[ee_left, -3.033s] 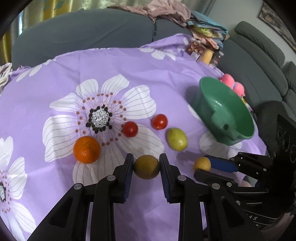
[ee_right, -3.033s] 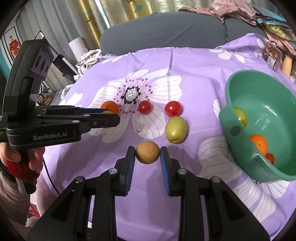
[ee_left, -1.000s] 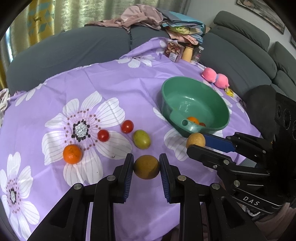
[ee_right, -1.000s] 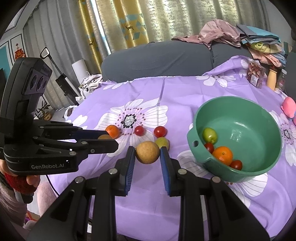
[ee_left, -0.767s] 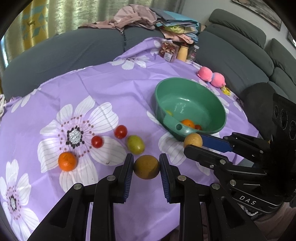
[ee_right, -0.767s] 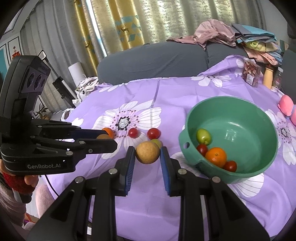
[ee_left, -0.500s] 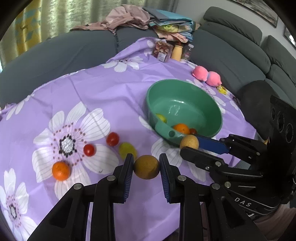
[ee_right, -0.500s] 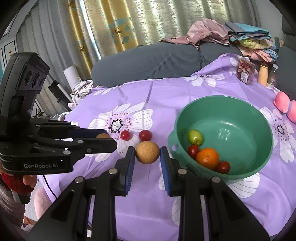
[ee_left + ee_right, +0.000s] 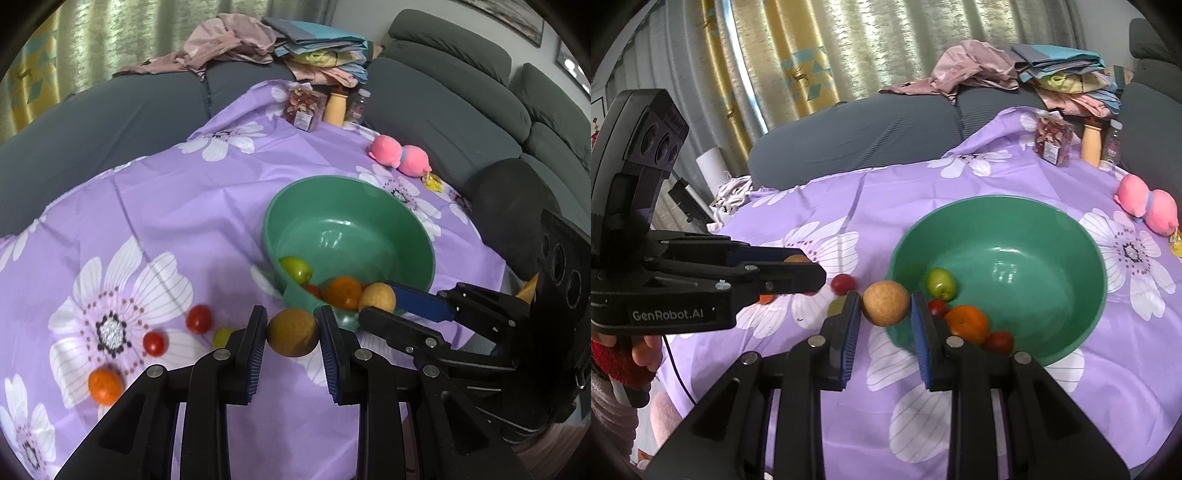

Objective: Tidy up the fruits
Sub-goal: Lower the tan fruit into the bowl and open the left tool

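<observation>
My left gripper (image 9: 291, 332) is shut on a brown round fruit (image 9: 291, 332) and holds it above the cloth, just short of the near rim of the green bowl (image 9: 369, 195). My right gripper (image 9: 885, 304) is shut on a tan round fruit (image 9: 885, 303) at the bowl's (image 9: 1071, 229) left rim; it also shows in the left wrist view (image 9: 377, 297). The bowl holds a green fruit (image 9: 940, 283), an orange (image 9: 967, 324) and red tomatoes (image 9: 999, 341). On the cloth lie two tomatoes (image 9: 198, 319), a green fruit (image 9: 221, 336) and an orange (image 9: 105, 386).
The table wears a purple flowered cloth (image 9: 166, 206). A pink plush toy (image 9: 400, 158), a snack bag (image 9: 304, 107) and a bottle (image 9: 336, 107) sit at the far side. Grey sofas (image 9: 443, 96) with piled clothes surround the table.
Both grippers have risen off the cloth with their fruits and moved toward the green bowl, which now lies closer and more central in both views.
</observation>
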Tool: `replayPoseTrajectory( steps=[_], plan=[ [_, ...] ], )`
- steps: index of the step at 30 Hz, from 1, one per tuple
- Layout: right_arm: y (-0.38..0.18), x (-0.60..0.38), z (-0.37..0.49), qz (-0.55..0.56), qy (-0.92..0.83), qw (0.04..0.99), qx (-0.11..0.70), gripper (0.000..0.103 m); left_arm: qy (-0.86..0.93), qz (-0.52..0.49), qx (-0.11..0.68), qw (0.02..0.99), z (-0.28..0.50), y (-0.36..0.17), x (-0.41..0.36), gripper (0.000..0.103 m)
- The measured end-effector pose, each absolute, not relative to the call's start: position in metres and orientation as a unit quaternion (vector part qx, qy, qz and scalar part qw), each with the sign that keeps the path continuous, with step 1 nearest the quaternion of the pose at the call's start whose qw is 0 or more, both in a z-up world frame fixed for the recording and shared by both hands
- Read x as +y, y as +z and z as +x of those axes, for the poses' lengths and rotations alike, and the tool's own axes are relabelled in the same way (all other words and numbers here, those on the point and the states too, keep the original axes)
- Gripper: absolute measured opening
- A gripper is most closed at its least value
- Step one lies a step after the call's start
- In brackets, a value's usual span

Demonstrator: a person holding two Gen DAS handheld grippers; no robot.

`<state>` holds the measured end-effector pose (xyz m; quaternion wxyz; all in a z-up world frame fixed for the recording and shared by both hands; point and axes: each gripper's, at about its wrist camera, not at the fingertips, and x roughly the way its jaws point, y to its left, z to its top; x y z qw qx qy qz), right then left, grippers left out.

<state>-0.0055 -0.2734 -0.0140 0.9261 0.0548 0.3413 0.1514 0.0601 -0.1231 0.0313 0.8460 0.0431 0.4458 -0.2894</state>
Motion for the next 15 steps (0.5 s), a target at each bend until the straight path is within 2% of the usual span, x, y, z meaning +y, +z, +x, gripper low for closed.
replayPoseTrajectory(
  steps=[15],
  plan=[
    [-0.022,-0.305,0.011,0.065,0.102,0.932,0.341,0.028,-0.314,0.072,0.447,0.834,0.088,0.023,-0.167,0.028]
  ],
)
